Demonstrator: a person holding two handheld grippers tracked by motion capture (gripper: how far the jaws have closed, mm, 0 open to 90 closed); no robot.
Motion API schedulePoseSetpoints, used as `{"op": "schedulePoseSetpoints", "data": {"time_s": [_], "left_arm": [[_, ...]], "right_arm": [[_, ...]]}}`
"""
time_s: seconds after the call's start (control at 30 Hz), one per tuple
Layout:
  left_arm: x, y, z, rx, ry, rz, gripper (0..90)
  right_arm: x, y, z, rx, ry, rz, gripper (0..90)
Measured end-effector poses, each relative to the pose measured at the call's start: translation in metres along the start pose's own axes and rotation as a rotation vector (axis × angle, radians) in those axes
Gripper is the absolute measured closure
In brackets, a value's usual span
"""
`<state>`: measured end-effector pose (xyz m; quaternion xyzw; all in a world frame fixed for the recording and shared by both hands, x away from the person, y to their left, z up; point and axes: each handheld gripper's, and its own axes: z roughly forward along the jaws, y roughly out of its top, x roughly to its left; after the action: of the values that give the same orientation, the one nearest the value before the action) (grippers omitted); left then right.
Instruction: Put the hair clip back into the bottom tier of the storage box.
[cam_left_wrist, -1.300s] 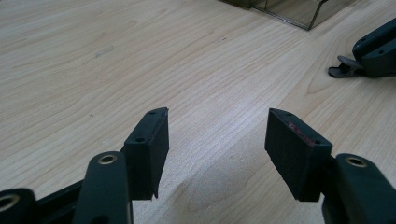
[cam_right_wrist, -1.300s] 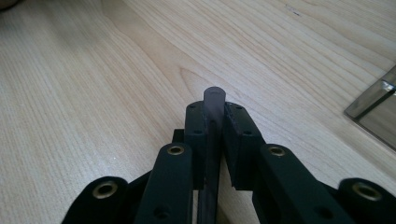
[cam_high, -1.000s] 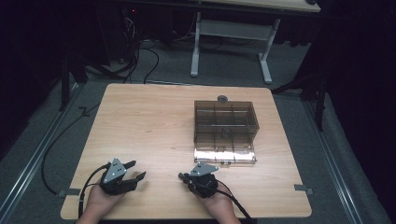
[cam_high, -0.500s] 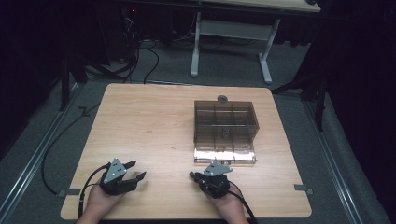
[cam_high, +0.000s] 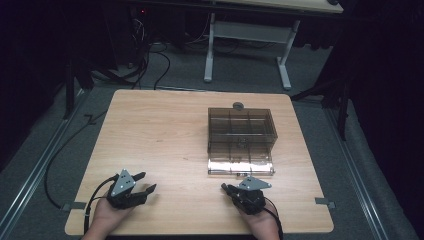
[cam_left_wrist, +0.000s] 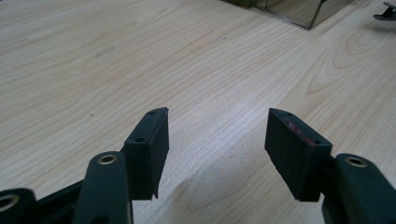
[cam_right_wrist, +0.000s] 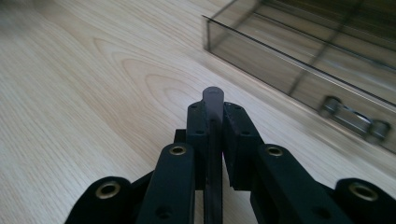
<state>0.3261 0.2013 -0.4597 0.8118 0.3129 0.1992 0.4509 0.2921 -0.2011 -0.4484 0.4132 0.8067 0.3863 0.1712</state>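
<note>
Grippers held low at the near edge of the surface (cam_high: 165, 130).
Left gripper (cam_left_wrist: 217, 140) fingers spread wide; right gripper (cam_right_wrist: 215, 109) fingers pinch a thin dark strip (cam_right_wrist: 213, 100), near the clear box (cam_high: 241, 131).

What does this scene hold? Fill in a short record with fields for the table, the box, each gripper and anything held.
table: light wood, gripper jaws near its front edge
box: clear smoky plastic box with dividers, on the right half of the table, a latch on its near side
small round thing: grey, just behind the box; what it is cannot be told
left gripper: jaws apart, nothing between them, over bare wood
right gripper: jaws closed on a thin dark flat piece, pointing near the box's front corner
</note>
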Motion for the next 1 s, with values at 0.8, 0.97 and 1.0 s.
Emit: {"op": "schedulePoseSetpoints", "data": {"time_s": [0.8,0.97,1.0], "left_arm": [[0.0,0.0,0.0,0.006,-0.001,0.005,40.2],[-0.001,0.0,0.0,0.006,0.0,0.006,40.2],[-0.001,0.0,0.0,0.008,-0.001,0.007,40.2]], "right_arm": [[-0.034,-0.027,-0.038,-0.018,-0.127,0.094,82.0],[-0.034,-0.028,-0.037,-0.014,-0.129,0.1,82.0],[-0.034,-0.028,-0.037,-0.014,-0.129,0.1,82.0]]}}
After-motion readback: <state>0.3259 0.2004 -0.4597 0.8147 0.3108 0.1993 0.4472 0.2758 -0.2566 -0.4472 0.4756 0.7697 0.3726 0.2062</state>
